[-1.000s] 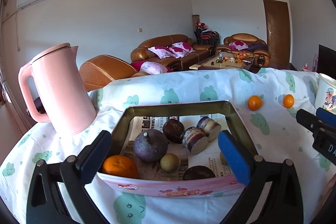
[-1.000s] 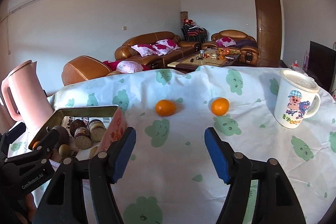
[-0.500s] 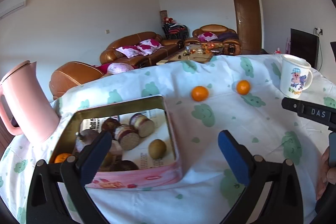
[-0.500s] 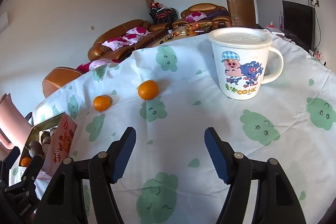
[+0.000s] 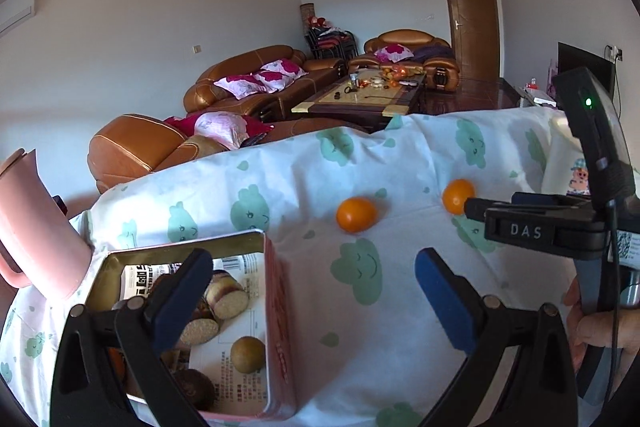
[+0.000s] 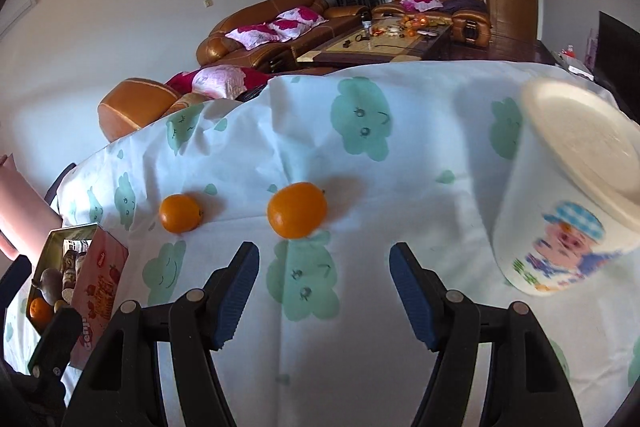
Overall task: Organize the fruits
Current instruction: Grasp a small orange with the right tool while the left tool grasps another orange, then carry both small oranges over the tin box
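Note:
Two oranges lie loose on the cloth-covered table: the left orange (image 5: 356,214) (image 6: 179,213) and the right orange (image 5: 458,196) (image 6: 297,209). A pink metal tin (image 5: 280,311) (image 6: 100,279) lined with newspaper holds several fruits, among them a kiwi (image 5: 247,349) and an orange (image 6: 40,309). My left gripper (image 5: 312,291) is open and empty, its left finger over the tin's right part. My right gripper (image 6: 323,283) is open and empty, just short of the right orange; it also shows in the left wrist view as the right gripper (image 5: 536,227).
A white lidded mug (image 6: 568,203) with a cartoon pig stands close on the right. A pink kettle (image 5: 32,227) stands left of the tin. The table's far edge drops off toward brown sofas (image 5: 256,83) and a coffee table.
Both grippers swung right across the table. The tin slid to the lower left in both views. The right gripper came close to the right orange and the mug.

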### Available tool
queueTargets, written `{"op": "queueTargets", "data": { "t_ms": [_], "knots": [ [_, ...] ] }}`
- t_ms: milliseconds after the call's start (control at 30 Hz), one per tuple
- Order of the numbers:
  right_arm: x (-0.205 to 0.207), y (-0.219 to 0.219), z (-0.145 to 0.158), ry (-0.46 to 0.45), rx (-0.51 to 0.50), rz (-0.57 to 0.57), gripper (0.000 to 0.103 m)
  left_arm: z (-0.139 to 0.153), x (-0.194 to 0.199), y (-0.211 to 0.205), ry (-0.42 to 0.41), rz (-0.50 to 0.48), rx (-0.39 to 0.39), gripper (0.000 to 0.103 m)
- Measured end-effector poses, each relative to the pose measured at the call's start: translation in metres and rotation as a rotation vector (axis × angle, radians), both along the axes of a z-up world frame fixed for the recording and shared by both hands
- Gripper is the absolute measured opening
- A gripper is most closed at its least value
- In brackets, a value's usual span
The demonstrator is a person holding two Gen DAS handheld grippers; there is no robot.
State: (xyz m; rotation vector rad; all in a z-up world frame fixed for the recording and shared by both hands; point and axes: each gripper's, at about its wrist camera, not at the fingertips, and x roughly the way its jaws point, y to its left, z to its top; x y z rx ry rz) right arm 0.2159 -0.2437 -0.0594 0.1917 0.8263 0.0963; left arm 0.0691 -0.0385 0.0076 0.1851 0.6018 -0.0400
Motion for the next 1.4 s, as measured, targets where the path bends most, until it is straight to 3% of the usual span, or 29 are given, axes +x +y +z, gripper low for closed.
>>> {"op": "queueTargets", "data": {
  "t_ms": [200, 300, 533, 700, 800, 933, 1100, 1400],
  "knots": [
    [0.038, 0.02, -0.013, 0.033, -0.053, 0.067, 0.068, 0.002, 0.03, 0.003, 0.027, 0.047, 0.008, 0.101],
    [0.038, 0.017, -0.013, 0.033, -0.037, 0.082, 0.041, -0.003, 0.047, -0.007, 0.065, 0.045, 0.002, 0.095],
    [0.021, -0.008, -0.004, -0.027, -0.055, -0.015, 0.042, -0.028, 0.088, -0.039, 0.193, 0.064, -0.07, 0.086],
    [0.014, -0.02, 0.004, -0.068, -0.048, -0.07, 0.042, -0.05, 0.116, -0.052, 0.282, 0.112, -0.059, 0.064],
    [0.016, -0.019, 0.003, -0.064, -0.04, -0.073, 0.042, -0.064, 0.128, -0.048, 0.332, 0.139, -0.1, 0.055],
    [0.019, -0.02, 0.002, -0.055, -0.032, -0.072, 0.042, -0.064, 0.127, -0.051, 0.289, 0.132, -0.099, 0.045],
    [0.018, -0.017, 0.003, -0.063, -0.053, -0.074, 0.042, -0.061, 0.119, -0.054, 0.283, 0.101, -0.106, 0.044],
    [-0.001, -0.01, 0.019, -0.186, -0.114, -0.122, 0.042, -0.039, 0.054, -0.057, 0.145, 0.037, -0.092, 0.044]
  ]
}}
